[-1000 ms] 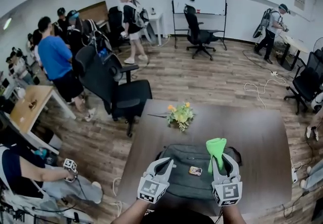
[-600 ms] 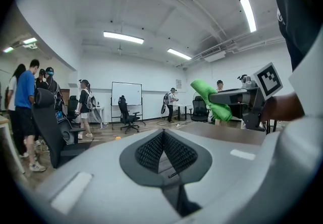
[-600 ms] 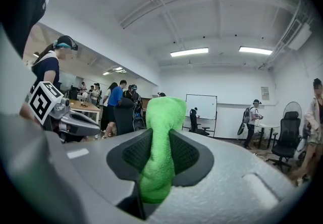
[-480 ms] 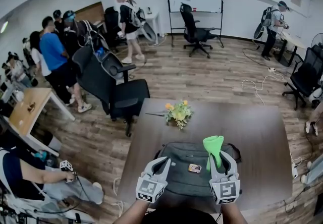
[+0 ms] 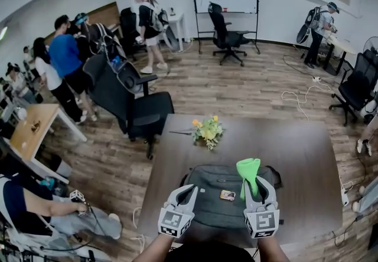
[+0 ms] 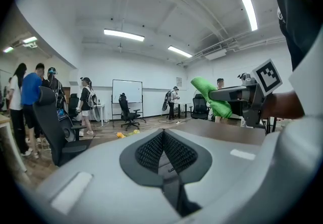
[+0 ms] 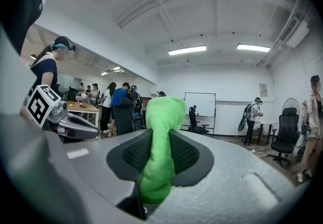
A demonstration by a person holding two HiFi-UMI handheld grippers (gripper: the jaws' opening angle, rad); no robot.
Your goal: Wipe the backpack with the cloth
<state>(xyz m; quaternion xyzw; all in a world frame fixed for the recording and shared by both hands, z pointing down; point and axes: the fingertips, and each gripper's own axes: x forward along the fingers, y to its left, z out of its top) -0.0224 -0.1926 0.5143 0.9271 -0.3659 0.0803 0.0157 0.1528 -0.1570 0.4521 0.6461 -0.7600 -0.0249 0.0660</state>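
Jaws of right gripper [image 7: 160, 136] around cloth [image 7: 164, 111]

I'm running a matched pair here. The left gripper [image 5: 190, 189] and the right gripper [image 5: 255, 183] are both pale grey moulded shells, and each splits into two curved jaws that narrow to rounded tips. Looking along the jaws, the inner faces carry black pads with a fine mesh texture, set in a dark teardrop-shaped surround. Each outer shell bears a small lighter rectangular patch. At the rear of each gripper sits a marker cube [image 5: 172, 221] with black square patterns on white faces. My forearms [image 5: 152, 250] are bare behind the cubes. I wear a dark top [image 6: 298, 16] with a bit of white print.
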